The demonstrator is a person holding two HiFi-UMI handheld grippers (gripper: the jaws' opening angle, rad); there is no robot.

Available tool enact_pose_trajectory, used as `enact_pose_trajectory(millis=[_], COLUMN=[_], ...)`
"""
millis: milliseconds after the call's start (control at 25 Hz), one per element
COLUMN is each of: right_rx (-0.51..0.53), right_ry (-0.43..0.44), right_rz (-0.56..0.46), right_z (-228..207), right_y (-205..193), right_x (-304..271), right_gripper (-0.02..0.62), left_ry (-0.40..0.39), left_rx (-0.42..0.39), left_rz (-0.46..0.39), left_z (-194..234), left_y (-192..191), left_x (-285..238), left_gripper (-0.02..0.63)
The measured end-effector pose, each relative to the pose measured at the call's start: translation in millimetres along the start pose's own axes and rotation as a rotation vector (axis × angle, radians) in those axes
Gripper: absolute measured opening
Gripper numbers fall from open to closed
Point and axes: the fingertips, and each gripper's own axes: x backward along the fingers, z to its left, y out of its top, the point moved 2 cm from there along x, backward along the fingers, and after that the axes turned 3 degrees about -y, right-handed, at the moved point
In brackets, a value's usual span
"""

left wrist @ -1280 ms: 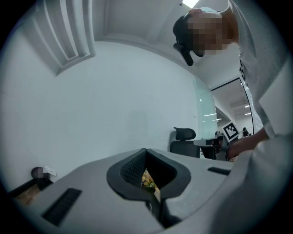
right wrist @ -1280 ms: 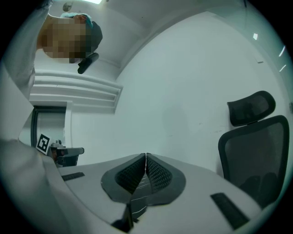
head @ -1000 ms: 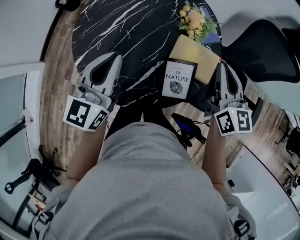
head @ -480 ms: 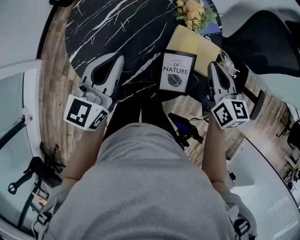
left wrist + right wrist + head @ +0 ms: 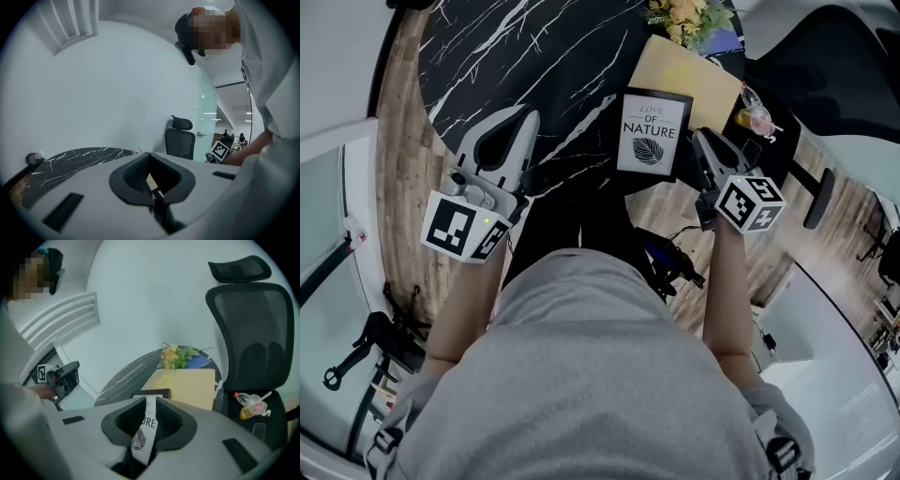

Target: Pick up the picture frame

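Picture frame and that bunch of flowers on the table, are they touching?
Apart. The head view shows the picture frame separated from the flowers by a yellow pad lying between them.

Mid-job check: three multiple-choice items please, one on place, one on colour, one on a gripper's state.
1. The flowers sit: A) beyond the picture frame; B) between frame and person; C) on the chair.
2. The frame's border is: A) white; B) black; C) gold.
3. On the right gripper the jaws are: A) clamped on the frame; B) clamped on flowers; C) slightly apart, gripping nothing.
A, head view shows them past the frame; B, dark rim round white print; C, they have just been opening, frame seen through the gap.
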Motion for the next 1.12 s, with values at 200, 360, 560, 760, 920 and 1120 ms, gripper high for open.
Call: enact_pose_trajectory(millis=[200,360,560,760,920,1120], right_rx=[-0.078,-0.109,-0.139,-0.178,-0.214,-0.266], right_ry=[0.002,0.031,0.109,0.217,0.265,0.320], right_rz=[0.094,0.142,0.198,0.262,0.281,0.294], right_z=[-18,-24,-23,-15,-14,-11], right_y=[-37,-53,-65,-75,-77,-74], right_x=[-11,-20,-32,-46,-54,-64], right_gripper=[0.149,0.175,0.176,0.207,0.209,0.209], left_ry=[-0.005,-0.004,-0.003,-0.001,0.002,0.008], left_rx=[0.004,0.011,0.017,0.027,0.029,0.033], left_rz=[0.006,0.011,0.025,0.024,0.023,0.024], left_z=[-1,-1,-3,-2,-3,-5], left_y=[-4,-8,-13,-15,-16,-17], left_x=[-2,-2,0,1,1,2], left_gripper=[0.006,0.006,0.006,0.006,0.006,0.006])
